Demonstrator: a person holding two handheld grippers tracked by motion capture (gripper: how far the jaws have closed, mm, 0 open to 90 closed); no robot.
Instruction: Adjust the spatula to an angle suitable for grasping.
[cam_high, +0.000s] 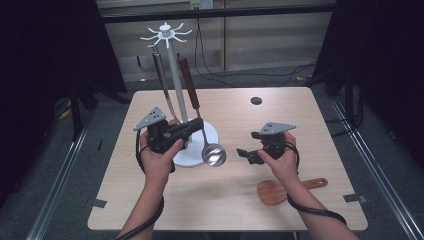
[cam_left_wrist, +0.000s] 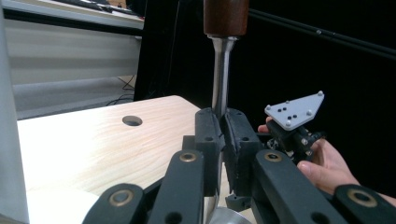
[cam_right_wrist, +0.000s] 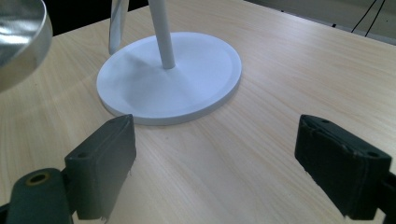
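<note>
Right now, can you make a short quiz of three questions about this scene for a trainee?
1. True or false: the left gripper is shut on the ladle.
2. What lies on the table by the person's right forearm?
A. a whisk
B. a wooden spatula
C. a cup
3. Are the right gripper jaws open or shut?

Key:
1. True, the pads pinch its steel shaft.
2. B.
3. Open, with bare table between them, before the white rack base.
</note>
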